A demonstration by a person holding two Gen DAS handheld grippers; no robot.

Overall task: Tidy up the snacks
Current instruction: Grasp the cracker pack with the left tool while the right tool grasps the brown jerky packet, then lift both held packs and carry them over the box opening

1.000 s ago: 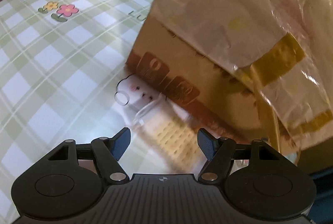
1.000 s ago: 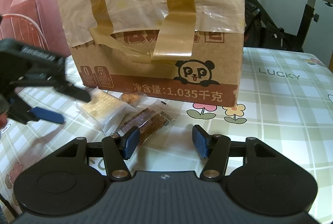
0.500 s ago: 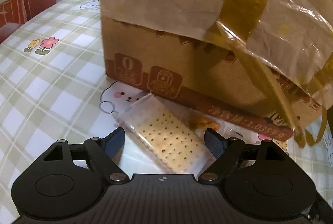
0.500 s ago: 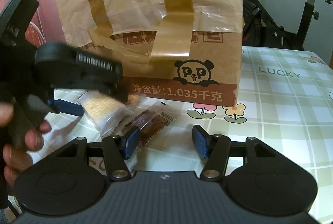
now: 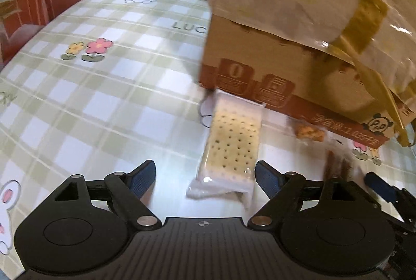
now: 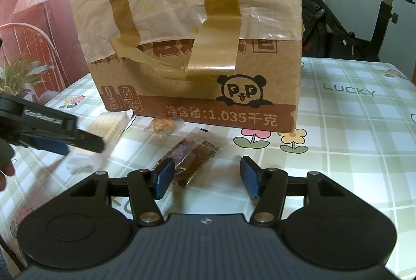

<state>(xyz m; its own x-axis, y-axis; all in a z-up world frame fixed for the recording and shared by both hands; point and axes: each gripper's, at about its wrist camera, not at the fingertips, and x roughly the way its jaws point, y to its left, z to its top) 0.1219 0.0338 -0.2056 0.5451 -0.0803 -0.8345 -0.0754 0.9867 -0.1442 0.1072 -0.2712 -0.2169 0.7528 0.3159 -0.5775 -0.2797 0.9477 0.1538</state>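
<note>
A clear-wrapped cracker packet (image 5: 231,147) lies on the checked tablecloth in front of the cardboard box (image 5: 299,51). My left gripper (image 5: 205,179) is open, low over the cloth, the packet's near end between its fingers. In the right wrist view the packet (image 6: 109,127) lies left, partly behind the left gripper (image 6: 70,142). A small orange snack (image 6: 163,124) and a brown bar packet (image 6: 193,159) lie before the box (image 6: 197,45). My right gripper (image 6: 205,178) is open and empty, its left finger beside the bar.
The taped box with a panda logo stands mid-table and fills the far side. An exercise bike (image 6: 364,6) stands beyond the table at the right. A red chair (image 6: 28,45) and plant are at the left.
My left gripper has swung around in front of the box and now lines up on the cracker packet, which sits between its fingers. The right gripper has stayed put.
</note>
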